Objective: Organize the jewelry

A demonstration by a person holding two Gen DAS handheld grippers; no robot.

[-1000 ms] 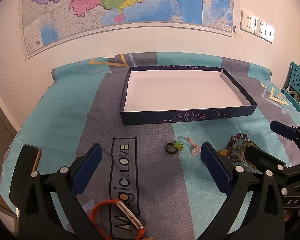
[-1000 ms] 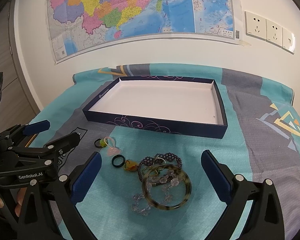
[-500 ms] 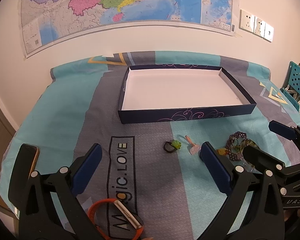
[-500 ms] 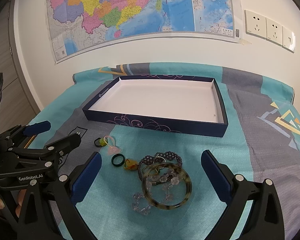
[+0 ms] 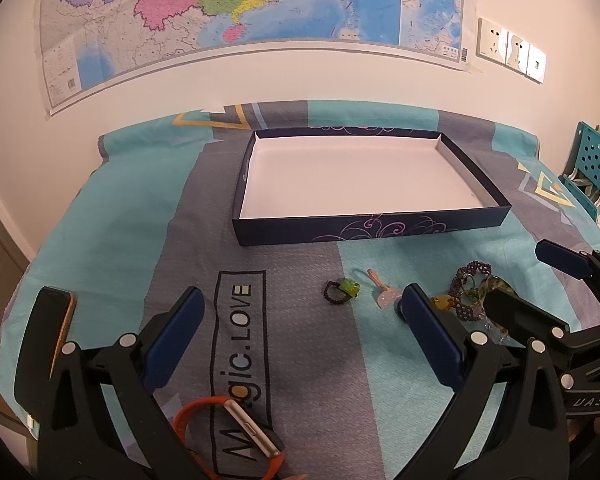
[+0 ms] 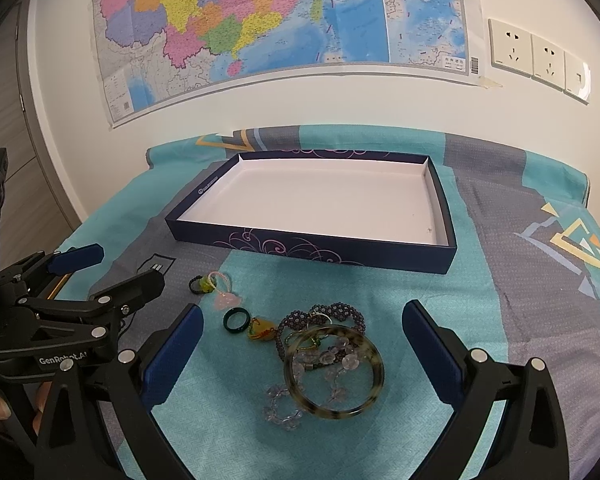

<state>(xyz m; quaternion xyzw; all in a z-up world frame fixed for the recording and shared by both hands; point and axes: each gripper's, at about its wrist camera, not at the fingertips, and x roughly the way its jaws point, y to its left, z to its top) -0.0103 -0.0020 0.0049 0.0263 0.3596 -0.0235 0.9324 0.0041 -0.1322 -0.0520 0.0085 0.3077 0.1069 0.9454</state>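
Note:
A shallow navy box (image 5: 492, 218) (image 6: 308, 246) with a white inside lies empty on the patterned cloth. In front of it is scattered jewelry: a tortoiseshell bangle (image 6: 374, 378), a clear bead bracelet (image 6: 282, 410), a purple beaded piece (image 6: 340, 312) (image 5: 474, 270), a green ring (image 6: 236, 320), a yellow-orange charm (image 6: 262, 330), a pink pendant (image 6: 228, 300) (image 5: 386, 298) and a dark ring with a green bead (image 6: 200, 284) (image 5: 342, 290). My right gripper (image 6: 302, 350) hangs open just before the pile. My left gripper (image 5: 300, 336) is open over bare cloth, left of the pile.
An orange band with a gold clasp (image 5: 240, 424) lies by the left gripper's base. A phone (image 5: 50, 332) rests at the table's left edge. A teal perforated chair (image 5: 596, 160) stands to the right. Behind the table is a wall with a map (image 6: 284, 20).
Both grippers have drifted slightly; the box and jewelry sit a little higher in the left wrist view. Nothing was picked up.

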